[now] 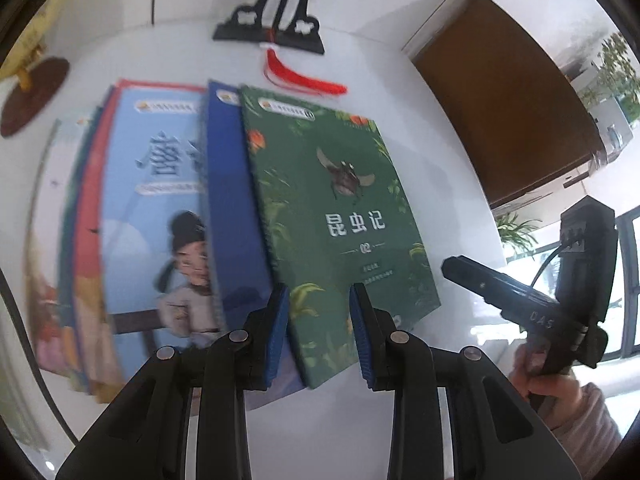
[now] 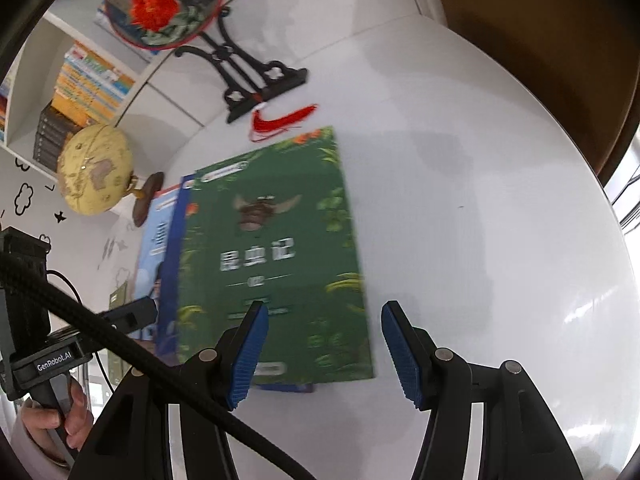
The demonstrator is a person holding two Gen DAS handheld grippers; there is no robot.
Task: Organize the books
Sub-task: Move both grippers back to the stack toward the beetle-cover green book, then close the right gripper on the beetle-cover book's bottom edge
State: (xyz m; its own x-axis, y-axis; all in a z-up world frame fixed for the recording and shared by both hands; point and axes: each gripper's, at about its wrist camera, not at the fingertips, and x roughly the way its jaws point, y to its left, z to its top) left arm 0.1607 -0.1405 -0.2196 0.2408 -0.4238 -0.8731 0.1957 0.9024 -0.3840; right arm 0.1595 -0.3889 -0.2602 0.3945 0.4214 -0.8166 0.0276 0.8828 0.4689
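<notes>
I see bare tabletop [image 2: 480,200] right of the green book [image 2: 276,248], wide enough for my right gripper [image 2: 324,354] to pass. Toward the far edge the fan stand [image 2: 248,80] and red tassel [image 2: 280,122] block the way; the globe [image 2: 94,170] crowds the left.

I see a white table [image 2: 480,200]; behind it a white bookshelf [image 2: 40,92], to its right daylit windows [image 1: 628,264].
</notes>
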